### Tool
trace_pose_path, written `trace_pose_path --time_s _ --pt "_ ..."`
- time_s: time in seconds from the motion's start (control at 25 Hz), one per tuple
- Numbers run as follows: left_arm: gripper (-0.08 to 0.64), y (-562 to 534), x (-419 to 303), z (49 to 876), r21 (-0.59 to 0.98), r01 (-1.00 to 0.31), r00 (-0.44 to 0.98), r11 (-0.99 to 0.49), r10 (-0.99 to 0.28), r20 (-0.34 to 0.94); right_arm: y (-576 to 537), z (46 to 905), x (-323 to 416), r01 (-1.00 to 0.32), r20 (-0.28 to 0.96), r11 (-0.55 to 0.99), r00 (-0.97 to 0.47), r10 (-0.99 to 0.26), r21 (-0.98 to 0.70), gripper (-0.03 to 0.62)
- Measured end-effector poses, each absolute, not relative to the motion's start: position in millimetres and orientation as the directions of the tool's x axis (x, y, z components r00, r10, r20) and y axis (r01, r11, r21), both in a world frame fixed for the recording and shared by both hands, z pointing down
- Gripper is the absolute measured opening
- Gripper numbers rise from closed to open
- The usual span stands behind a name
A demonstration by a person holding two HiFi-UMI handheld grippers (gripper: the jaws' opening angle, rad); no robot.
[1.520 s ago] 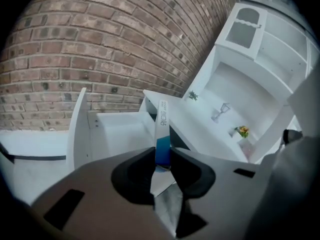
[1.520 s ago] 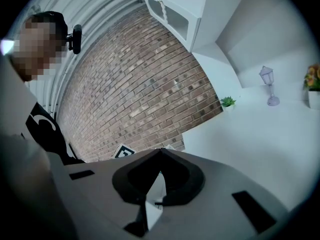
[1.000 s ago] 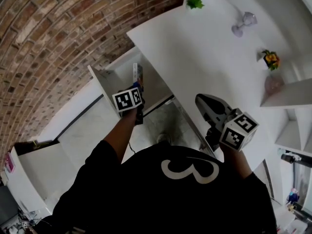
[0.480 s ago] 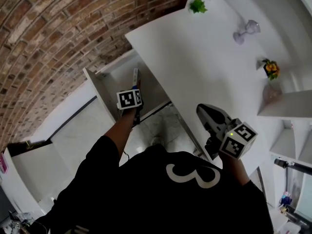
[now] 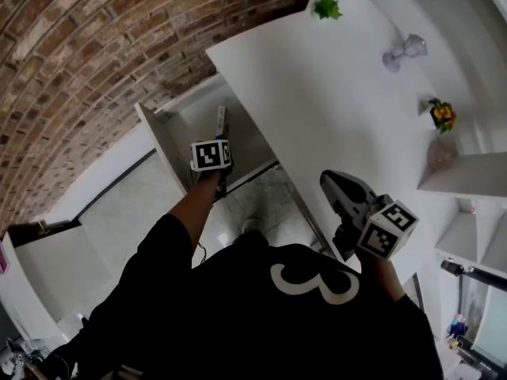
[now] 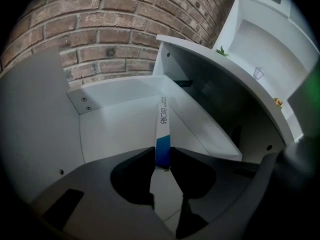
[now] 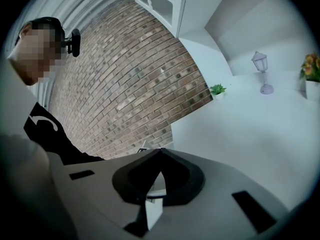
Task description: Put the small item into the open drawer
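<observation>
The small item (image 6: 162, 126) is a thin white strip with a blue end. My left gripper (image 6: 162, 156) is shut on the blue end, and the white end points into the open drawer (image 6: 115, 129). In the head view the left gripper (image 5: 220, 139) hangs over the white drawer (image 5: 162, 137), which is pulled out below the countertop, and the item (image 5: 219, 120) sticks forward over its floor. My right gripper (image 5: 333, 182) hovers at the counter's near edge. Its jaws (image 7: 160, 151) are shut with nothing between them.
A white countertop (image 5: 317, 77) runs above the drawer, carrying a small green plant (image 5: 326, 6), a little lantern figure (image 5: 400, 52) and a flower pot (image 5: 441, 115). A brick wall (image 5: 95, 46) stands behind the drawer. Below it is marble floor (image 5: 261, 200).
My left gripper, still holding the item, has edged slightly farther over the drawer. The right gripper has barely moved.
</observation>
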State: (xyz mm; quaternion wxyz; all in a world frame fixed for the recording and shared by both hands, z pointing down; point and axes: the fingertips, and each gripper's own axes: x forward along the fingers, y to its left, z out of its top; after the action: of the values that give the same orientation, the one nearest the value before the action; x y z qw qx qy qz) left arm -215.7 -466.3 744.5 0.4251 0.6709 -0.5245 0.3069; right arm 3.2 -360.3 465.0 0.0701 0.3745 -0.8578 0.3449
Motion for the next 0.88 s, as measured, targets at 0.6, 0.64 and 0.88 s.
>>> trace_pose_path --time_s 0.6,0.64,0.88 --pt "0.295 -456.8 -219.9 706.9 0.366 -0.929 0.344 -0.064 -0.516 0.784 -345.0 448.0 -20.6 -0.652 0.343 0.552 -0.751 -0.564 -0.520 0.009" --pt "0.296 -456.4 -220.4 703.1 0.370 -0.927 0.348 -0.066 -0.523 0.778 -343.8 445.6 -22.7 -0.649 0.338 0.557 -0.754 -0.563 -0.518 0.009" --pt "0.298 -448.1 -219.9 664.6 0.434 -0.898 0.396 -0.075 -0.569 0.721 -334.6 424.7 -33.1 -0.627 0.294 0.607 -0.773 -0.562 -0.488 0.009"
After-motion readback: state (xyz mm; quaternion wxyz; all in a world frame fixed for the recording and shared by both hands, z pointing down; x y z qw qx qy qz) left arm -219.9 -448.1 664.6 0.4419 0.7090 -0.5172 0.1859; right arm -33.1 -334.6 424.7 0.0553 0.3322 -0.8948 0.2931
